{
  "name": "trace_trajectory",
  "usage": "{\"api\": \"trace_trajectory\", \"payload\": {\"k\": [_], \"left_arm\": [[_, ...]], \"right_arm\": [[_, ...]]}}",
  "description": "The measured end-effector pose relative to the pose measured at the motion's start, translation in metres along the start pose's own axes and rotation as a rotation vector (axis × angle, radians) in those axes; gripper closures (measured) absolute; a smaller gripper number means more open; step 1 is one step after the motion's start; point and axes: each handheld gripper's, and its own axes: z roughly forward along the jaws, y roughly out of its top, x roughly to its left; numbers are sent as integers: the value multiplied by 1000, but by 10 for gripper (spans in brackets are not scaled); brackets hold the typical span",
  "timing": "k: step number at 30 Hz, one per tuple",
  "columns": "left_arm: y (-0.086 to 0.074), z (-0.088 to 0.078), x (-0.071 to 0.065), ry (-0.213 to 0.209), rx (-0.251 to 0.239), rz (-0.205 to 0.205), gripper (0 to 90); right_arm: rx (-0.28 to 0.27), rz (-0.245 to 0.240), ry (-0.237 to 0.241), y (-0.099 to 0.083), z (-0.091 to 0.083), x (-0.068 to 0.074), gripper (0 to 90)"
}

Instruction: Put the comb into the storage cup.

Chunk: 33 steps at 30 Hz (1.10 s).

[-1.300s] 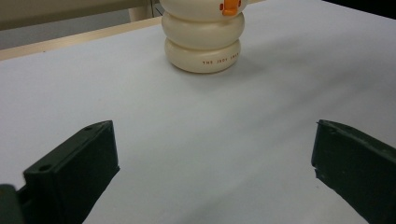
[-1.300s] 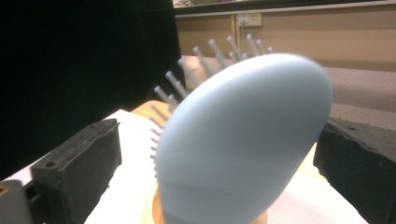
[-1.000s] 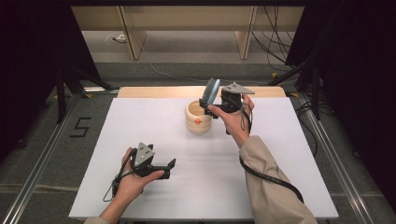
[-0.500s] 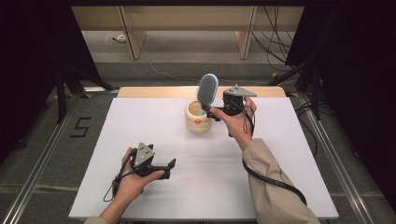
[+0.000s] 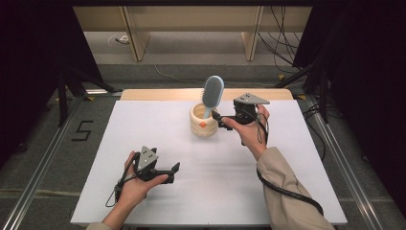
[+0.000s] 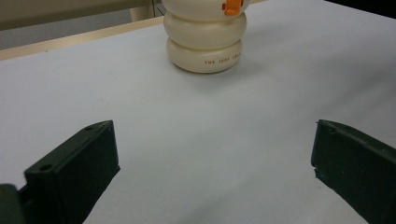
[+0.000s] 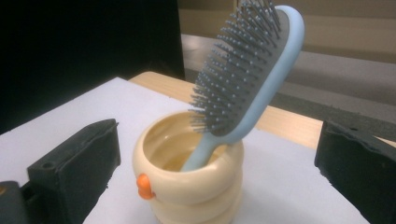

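— Two hand-held grippers, then. How do they stand?

— Right hand-held gripper (image 5: pixel 221 120) has its black jaws spread wide, holding nothing. It hovers just beside the cream ribbed ceramic cup with the small orange knob (image 5: pixel 203 121), on the cup's right in the high view. Its own camera frames that cup between the two jaws.

— And the left hand-held gripper (image 5: pixel 173 168)?

— Also spread apart and empty, low over the white table (image 5: pixel 287 158) near the person's edge, well apart from the cup. Its view looks across bare table toward the cup's base, where small lettering shows, too fine to read.

— Where is the brush?

— The pale blue plastic hairbrush with dark grey bristles (image 7: pixel 245 74) stands handle-down inside the cup, head leaning out over the rim, bristles facing the right gripper's camera. Neither jaw touches it.

— Beyond that?

— A light wooden strip (image 5: pixel 158 94) along the table's far edge, then grey floor with cables (image 5: pixel 280 43).
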Motion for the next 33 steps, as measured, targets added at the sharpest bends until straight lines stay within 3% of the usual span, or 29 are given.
{"api": "trace_trajectory", "payload": {"k": [33], "left_arm": [[0, 0, 1, 11, 2, -1, 5]], "right_arm": [[37, -27, 3, -22, -36, -8, 14]]}}
